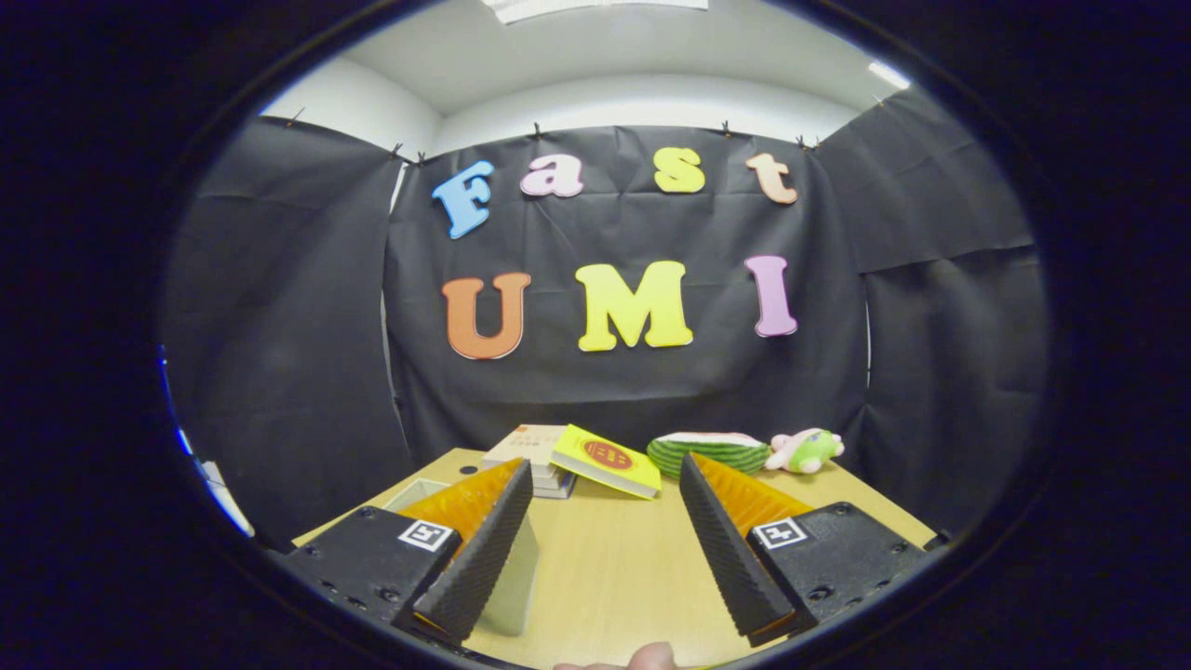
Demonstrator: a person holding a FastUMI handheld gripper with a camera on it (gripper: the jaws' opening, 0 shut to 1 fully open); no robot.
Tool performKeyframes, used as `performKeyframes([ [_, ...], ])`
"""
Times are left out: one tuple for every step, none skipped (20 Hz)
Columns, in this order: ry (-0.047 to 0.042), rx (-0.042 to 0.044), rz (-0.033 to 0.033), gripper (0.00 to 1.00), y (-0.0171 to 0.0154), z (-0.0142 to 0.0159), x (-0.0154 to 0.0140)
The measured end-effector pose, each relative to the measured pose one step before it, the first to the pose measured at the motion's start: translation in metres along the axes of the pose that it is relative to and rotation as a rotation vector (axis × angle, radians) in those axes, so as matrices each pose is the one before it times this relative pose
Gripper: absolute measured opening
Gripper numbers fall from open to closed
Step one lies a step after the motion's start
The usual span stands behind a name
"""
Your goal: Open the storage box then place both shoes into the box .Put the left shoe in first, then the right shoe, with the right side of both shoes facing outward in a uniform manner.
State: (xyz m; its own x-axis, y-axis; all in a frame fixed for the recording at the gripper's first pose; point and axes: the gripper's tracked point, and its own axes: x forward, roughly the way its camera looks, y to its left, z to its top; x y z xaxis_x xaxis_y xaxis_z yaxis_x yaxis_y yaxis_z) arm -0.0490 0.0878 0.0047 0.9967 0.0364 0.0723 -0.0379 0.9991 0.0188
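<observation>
Gripper view: we see the gripper (605, 521) released, its fingers (484, 549) spread wide above the wooden table (614, 577) with nothing between them. We note a pale storage box (516, 582) partly behind the left finger; whether it is open we cannot tell. Beyond the fingers, at the table's far edge, lie stacked books (535, 456), a yellow book (607, 461), a watermelon-slice toy (712, 453) and a small plush (806, 450).

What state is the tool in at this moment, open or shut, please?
Open: the tool has its two fingers spread apart over bare wooden table, with nothing between them.
</observation>
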Motion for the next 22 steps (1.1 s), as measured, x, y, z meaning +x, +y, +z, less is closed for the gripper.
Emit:
performKeyframes([
  [0.00499, 0.00465, 0.00421, 1.0, 0.00032, -0.00405, -0.00016],
  [0.0064, 0.01261, 0.0156, 1.0, 0.00353, -0.00241, 0.00079],
  [-0.00702, 0.00135, 0.00666, 1.0, 0.00031, 0.00153, 0.00102],
  [0.00581, -0.01678, 0.00574, 1.0, -0.0013, -0.00068, 0.00001],
  [0.00076, -0.00976, 0.00102, 1.0, -0.00211, 0.00025, -0.00068],
  [-0.00228, 0.0056, -0.00052, 1.0, -0.00216, 0.00307, -0.00058],
  [-0.00391, 0.00902, 0.00201, 1.0, 0.0003, 0.00367, -0.00092],
  [-0.00775, 0.0052, -0.00172, 1.0, -0.00126, 0.00374, -0.00179],
  [-0.00886, 0.0015, -0.00919, 1.0, -0.00385, 0.00388, -0.00116],
  [-0.00628, -0.00187, -0.00729, 1.0, -0.00203, 0.00349, -0.0016],
  [-0.00198, -0.0032, -0.00863, 1.0, -0.00103, 0.00044, -0.00093],
  [-0.00113, -0.00556, -0.00848, 1.0, -0.00119, 0.00175, -0.0004],
  [-0.00236, -0.00854, -0.00934, 1.0, -0.00211, 0.00227, -0.00062],
  [-0.00517, -0.00264, -0.00356, 1.0, 0.00023, 0.00202, 0.0005],
  [0.00156, 0.00488, 0.00081, 1.0, 0.00129, -0.00069, 0.00155],
  [0.00426, 0.00669, 0.00286, 1.0, 0.00166, -0.00181, 0.00141],
  [0.00589, 0.00319, 0.00105, 1.0, -0.00125, -0.00203, 0.00194],
  [0.00091, -0.00151, -0.00414, 1.0, -0.00168, -0.00215, 0.00194],
  [0.00189, 0.00343, -0.0031, 1.0, -0.00175, -0.00128, 0.00246],
  [0.00613, 0.01036, 0.00087, 1.0, 0.00101, -0.00177, 0.00178],
  [0.00995, 0.0061, 0.00325, 1.0, 0.00183, -0.00262, 0.00128],
  [0.00976, -0.00085, 0.00031, 1.0, 0.00046, -0.00244, 0.00237],
])
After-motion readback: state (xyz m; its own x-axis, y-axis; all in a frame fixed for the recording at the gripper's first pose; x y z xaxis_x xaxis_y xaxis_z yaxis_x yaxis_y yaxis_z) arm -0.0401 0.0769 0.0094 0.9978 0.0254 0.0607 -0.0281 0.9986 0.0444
